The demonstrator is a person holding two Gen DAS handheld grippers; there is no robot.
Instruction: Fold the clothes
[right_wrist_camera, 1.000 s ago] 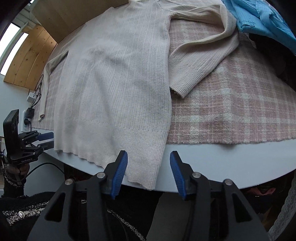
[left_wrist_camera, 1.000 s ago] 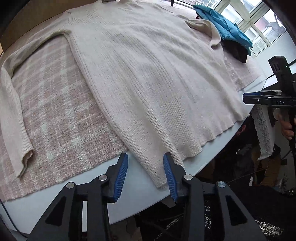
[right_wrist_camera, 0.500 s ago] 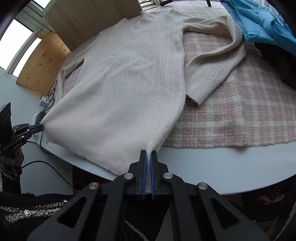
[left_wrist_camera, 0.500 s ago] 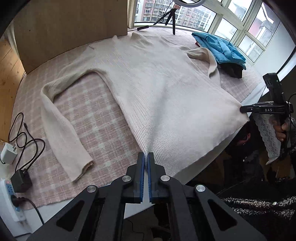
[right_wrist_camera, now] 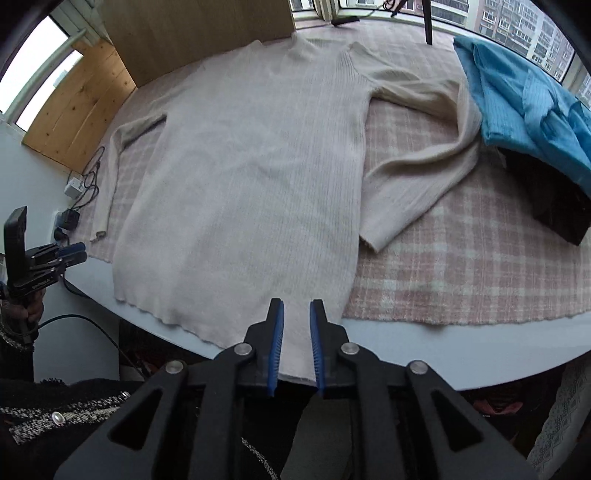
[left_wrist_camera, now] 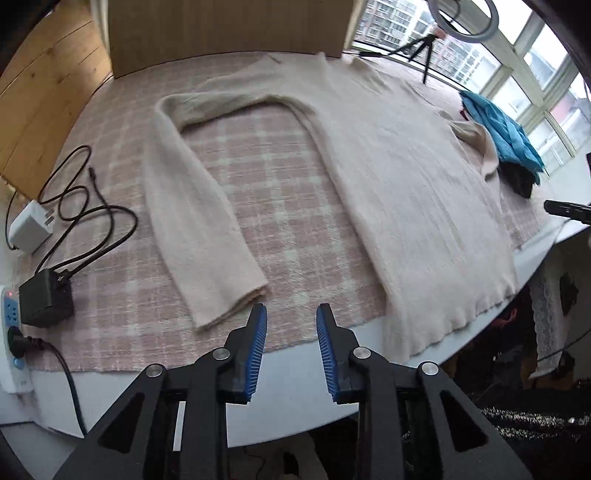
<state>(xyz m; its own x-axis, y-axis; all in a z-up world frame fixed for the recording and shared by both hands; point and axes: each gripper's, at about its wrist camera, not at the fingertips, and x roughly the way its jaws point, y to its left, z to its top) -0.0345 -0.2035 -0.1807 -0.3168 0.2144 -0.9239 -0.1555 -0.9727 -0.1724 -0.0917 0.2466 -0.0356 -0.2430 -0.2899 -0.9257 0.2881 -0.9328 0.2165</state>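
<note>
Left wrist view takes in most of a white table (left_wrist_camera: 122,391), whose top is largely covered by a pink checked cloth (left_wrist_camera: 258,192). Spread flat on that cloth lies a cream knitted sweater (left_wrist_camera: 406,177), neck toward the far wooden panel (left_wrist_camera: 221,29) and hem hanging a little over the near table edge; one sleeve (left_wrist_camera: 199,229) bends out and runs down the cloth, its cuff ending near the table edge, just ahead of the left gripper (left_wrist_camera: 290,347). From the right wrist view the sweater's other sleeve (right_wrist_camera: 417,177) folds back across the cloth, its bend lying against a crumpled blue garment (right_wrist_camera: 524,107) that sits on top of something dark (right_wrist_camera: 554,206) at the far right. At the left edge of the table are a black cable (left_wrist_camera: 88,221), a white charger (left_wrist_camera: 29,225), a black adapter (left_wrist_camera: 46,299) and a power strip (left_wrist_camera: 11,332). A small tripod (left_wrist_camera: 424,44) stands by the windows beyond the sweater. The left gripper's jaws have just been opening and stand apart with nothing between them, over the near edge of the cloth beside the cuff. The right gripper (right_wrist_camera: 296,343) has also just been opening; its jaws show a narrow gap, the sweater's hem corner lies in line between them, and the pads do not appear to press on it. A hand (right_wrist_camera: 26,314) in a dark speckled sleeve holds the left gripper, seen at the left edge of the right wrist view.
</note>
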